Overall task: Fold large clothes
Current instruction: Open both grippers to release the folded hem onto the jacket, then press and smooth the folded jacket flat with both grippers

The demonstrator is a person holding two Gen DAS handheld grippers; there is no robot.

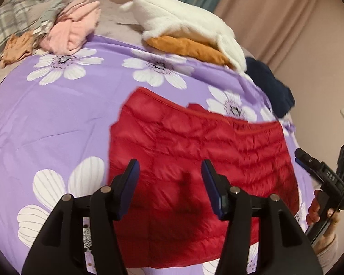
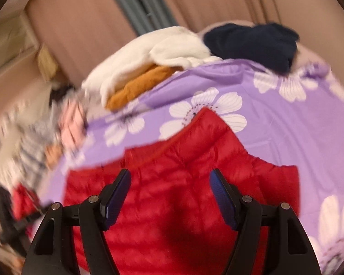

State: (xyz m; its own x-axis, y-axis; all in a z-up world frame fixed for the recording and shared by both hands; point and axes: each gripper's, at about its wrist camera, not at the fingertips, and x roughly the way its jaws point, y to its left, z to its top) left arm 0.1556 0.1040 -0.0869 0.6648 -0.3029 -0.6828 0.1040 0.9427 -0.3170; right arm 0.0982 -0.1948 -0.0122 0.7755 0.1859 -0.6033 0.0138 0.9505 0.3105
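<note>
jacket: one red quilted puffer jacket (image 1: pixel 195 160), folded flat on the purple flowered sheet (image 1: pixel 57 119)
grippers: two; left gripper (image 1: pixel 170 188) and right gripper (image 2: pixel 170 197) both jaws apart, nothing clamped, above the jacket
other clothes: fluffy white (image 1: pixel 183 23), mustard (image 1: pixel 190 48), navy (image 1: pixel 270 84), pink (image 1: pixel 73 32)

Seemingly "DAS" on right hand-held gripper (image 1: pixel 297 158)
</note>
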